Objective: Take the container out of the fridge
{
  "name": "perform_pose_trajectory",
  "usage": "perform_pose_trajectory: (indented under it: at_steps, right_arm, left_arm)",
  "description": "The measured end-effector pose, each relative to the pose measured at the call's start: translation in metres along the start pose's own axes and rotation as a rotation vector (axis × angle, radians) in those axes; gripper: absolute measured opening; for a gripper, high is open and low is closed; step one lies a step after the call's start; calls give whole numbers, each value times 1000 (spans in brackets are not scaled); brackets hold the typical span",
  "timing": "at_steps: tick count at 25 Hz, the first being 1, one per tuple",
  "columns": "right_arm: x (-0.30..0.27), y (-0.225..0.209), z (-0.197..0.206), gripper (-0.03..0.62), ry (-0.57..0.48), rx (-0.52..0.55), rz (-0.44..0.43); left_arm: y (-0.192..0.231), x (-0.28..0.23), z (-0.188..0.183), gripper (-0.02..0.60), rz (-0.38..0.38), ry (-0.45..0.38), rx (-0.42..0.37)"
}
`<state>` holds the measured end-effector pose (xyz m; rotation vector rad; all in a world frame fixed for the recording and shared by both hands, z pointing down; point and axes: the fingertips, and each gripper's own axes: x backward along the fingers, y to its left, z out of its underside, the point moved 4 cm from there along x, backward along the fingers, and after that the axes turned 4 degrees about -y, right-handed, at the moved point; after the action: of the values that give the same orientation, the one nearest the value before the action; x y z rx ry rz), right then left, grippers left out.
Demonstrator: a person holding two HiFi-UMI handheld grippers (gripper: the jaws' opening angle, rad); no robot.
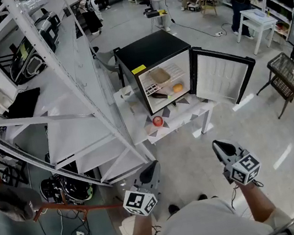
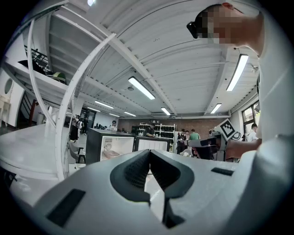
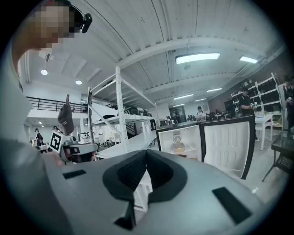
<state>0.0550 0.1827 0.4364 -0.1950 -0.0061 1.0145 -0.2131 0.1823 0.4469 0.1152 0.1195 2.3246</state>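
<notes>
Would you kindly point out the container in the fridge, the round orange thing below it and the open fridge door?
container [image 1: 159,76], head view, the middle of its inside, on the upper shelf.
round orange thing [image 1: 177,88], head view, its middle.
fridge door [image 1: 220,78], head view, its white inner panel.

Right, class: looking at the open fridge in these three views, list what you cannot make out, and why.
Container, head view: too small to show contents or a lid.
Orange item, lower in the fridge, head view: too small to identify.
Red object on the table, head view: too small to name.
Fridge's lower part, left gripper view: hidden behind the left gripper.
</notes>
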Motion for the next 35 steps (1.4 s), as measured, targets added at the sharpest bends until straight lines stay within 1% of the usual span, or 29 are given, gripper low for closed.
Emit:
perform_pose_trajectory:
  at_steps: [16,24,29,35]
  right_arm:
    - [9,-4,-7,6,-7,8,-7]
    - [21,-22,-11,6,-2,29,-23]
    - [27,-42,-6,6,3,18,-20]
    - [34,-58,-6,6,6,17,-54]
  left_arm:
    - [-14,-2,2,5,-10,4,-2]
    - [-40,-20,6,5,-10,9,-3]
    - [-52,-30,13,5,-33,17,-5]
    - [-72,-45,14,5,-45,18,-15]
